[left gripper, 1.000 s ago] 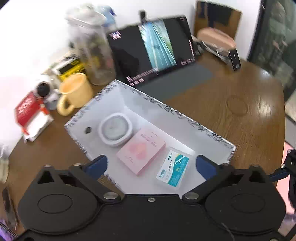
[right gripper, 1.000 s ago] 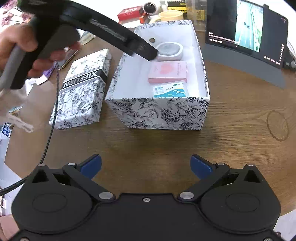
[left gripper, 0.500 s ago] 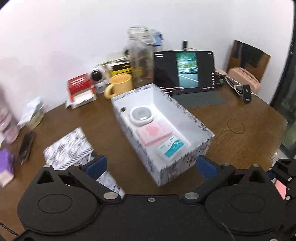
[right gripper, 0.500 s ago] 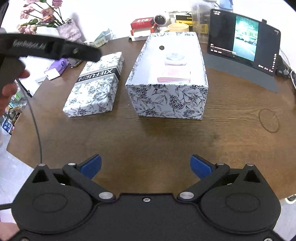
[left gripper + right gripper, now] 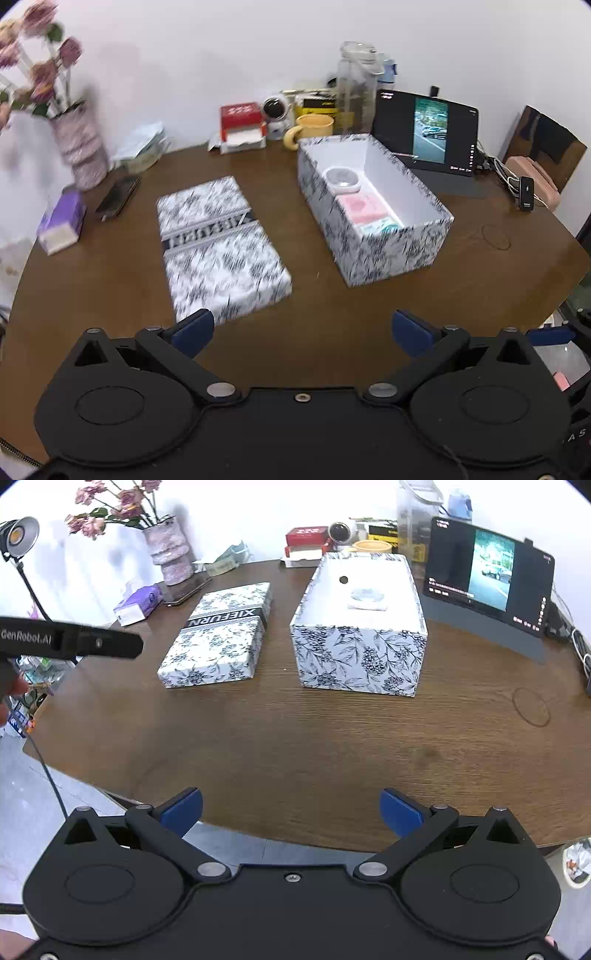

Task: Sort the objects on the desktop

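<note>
Two grippers, my left gripper [image 5: 301, 328] and right gripper [image 5: 291, 808], hover with jaws apart, empty. Farther off, the lid [image 5: 218, 243] lies left of the open box [image 5: 388, 251] (three items inside). Grabbed off-centre, it could tilt and jam on the rim.

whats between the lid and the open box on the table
Nothing: between the lid and the open box only a bare strip of brown table shows, in both wrist views.
</note>
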`<action>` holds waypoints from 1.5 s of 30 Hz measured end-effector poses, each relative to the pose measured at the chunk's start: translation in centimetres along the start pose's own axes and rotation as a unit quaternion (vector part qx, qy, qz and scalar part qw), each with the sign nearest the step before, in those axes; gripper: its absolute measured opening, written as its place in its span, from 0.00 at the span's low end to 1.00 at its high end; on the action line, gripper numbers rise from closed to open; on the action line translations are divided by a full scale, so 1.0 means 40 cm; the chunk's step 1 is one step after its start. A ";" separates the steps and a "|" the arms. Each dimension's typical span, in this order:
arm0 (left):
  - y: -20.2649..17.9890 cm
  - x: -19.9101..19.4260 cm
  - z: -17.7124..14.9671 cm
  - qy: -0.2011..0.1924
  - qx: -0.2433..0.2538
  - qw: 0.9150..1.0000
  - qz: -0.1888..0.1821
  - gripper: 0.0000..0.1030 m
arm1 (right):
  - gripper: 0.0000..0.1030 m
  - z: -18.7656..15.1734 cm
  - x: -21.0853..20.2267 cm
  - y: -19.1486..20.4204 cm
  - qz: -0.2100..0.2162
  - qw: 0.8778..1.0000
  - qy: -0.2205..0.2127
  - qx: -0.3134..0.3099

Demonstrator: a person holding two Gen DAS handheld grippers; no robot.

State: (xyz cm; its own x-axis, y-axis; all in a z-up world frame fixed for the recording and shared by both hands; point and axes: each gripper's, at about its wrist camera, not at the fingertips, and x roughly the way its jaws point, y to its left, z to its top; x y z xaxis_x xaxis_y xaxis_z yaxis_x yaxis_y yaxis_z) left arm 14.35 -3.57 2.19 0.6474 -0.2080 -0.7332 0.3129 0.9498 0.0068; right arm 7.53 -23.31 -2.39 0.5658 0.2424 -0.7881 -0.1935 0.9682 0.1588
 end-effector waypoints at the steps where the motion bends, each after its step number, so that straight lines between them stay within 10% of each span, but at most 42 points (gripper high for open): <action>1: 0.004 -0.008 -0.012 0.001 -0.006 1.000 0.003 1.00 | 1.00 -0.006 -0.006 0.006 -0.002 1.000 -0.003 -0.004; 45: -0.020 -0.132 -0.246 0.023 -0.083 0.992 0.093 1.00 | 1.00 -0.123 -0.099 0.078 -0.021 0.998 -0.057 -0.003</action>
State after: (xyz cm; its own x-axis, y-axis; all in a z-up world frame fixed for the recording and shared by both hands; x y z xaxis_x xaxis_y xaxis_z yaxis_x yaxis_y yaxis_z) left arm 3.83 -0.93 -0.65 0.6493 -0.0181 -0.7603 0.0699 0.9969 0.0360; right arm 0.74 -21.58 -1.71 0.6604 0.2076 -0.7216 -0.1722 0.9773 0.1235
